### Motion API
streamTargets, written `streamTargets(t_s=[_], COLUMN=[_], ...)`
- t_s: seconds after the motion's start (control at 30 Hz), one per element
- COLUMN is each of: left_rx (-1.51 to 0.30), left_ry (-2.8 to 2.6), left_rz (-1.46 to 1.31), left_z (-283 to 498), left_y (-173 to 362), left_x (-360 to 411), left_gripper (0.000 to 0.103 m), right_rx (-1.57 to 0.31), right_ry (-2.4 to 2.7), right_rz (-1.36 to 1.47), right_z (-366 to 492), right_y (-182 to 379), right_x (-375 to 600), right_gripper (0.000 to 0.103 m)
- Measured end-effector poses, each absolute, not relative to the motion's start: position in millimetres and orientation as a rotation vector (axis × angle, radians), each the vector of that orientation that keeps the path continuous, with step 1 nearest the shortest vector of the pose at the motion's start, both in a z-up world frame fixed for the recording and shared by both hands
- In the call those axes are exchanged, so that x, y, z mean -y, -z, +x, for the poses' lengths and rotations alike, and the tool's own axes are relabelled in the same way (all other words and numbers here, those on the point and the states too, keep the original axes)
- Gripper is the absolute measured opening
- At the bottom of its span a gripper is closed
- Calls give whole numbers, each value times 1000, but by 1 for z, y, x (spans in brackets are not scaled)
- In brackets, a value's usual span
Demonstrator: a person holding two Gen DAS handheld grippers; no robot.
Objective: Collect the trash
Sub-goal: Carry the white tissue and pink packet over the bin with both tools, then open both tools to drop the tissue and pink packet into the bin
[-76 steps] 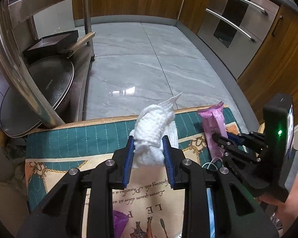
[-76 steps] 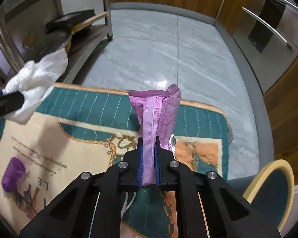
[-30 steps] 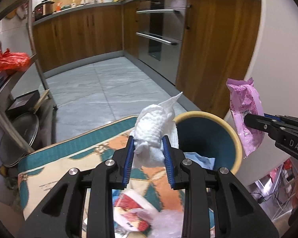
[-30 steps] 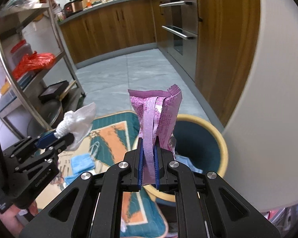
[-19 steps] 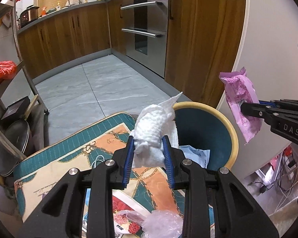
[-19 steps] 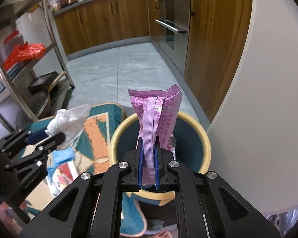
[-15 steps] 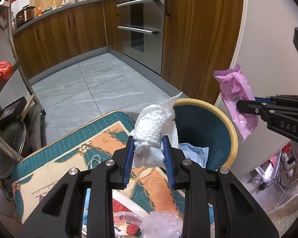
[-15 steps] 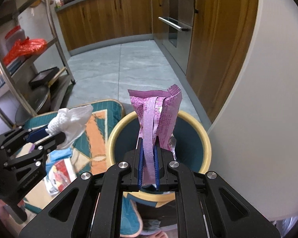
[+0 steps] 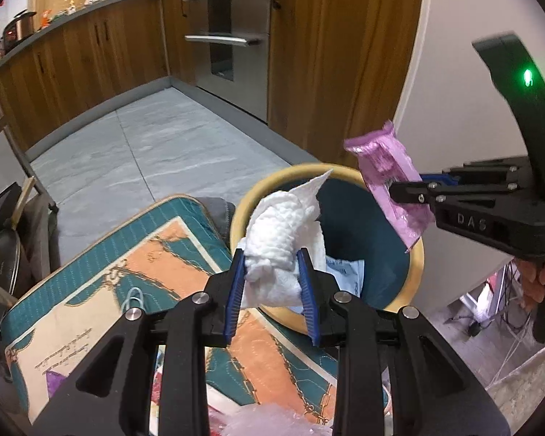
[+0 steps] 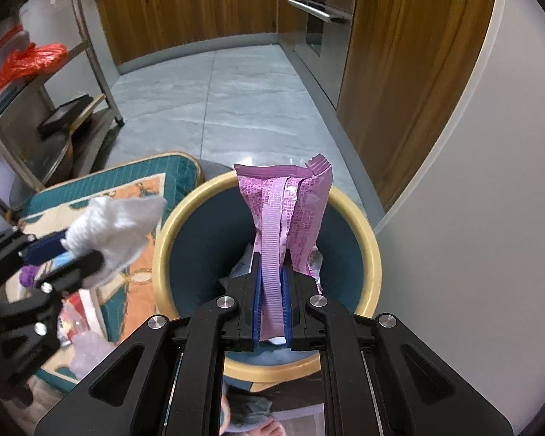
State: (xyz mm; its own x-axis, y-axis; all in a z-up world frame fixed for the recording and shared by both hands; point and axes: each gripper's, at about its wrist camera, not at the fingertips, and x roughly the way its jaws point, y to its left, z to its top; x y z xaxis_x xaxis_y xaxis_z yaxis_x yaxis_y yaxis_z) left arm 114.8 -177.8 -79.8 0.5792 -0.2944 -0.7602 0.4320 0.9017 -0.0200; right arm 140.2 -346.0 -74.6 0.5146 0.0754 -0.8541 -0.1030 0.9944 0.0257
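Left gripper (image 9: 271, 283) pinches crumpled tissue (image 9: 283, 239), right gripper (image 10: 272, 301) clamps purple wrapper (image 10: 283, 210) above bin (image 10: 372, 250)

Landmark: we take the patterned floor mat (image 9: 152, 254) as our reference.
Tiled floor (image 9: 156, 149): we see grey marbled tiles stretching beyond the mat's far edge.
Wooden cabinets (image 10: 185, 3): we see them along the wall, well beyond the mat.
Built-in oven (image 9: 229, 36): we find it set among the cabinets, far from the mat, with steel bar handles.
Metal rack (image 10: 91, 47): we see it just left of the mat.
Red bag (image 10: 29, 60): we see it on a rack shelf, above the mat's level.
Pan (image 9: 1, 265): we see it low on the rack, beside the mat's left edge.
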Motion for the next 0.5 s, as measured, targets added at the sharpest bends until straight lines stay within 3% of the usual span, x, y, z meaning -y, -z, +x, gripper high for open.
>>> streamTargets(t_s=[0.2,0.5], left_rx=[-918,-902], left_ry=[448,460], left_rz=[251,263], left_z=[118,121], left_y=[108,116], left_x=[202,216], left_gripper=[29,32], right_rx=[-1111,-1096], right_ry=[-78,-60], right_rz=[-4,-18], right_z=[141,136], right_y=[91,90], right_x=[354,362], right_gripper=[11,11])
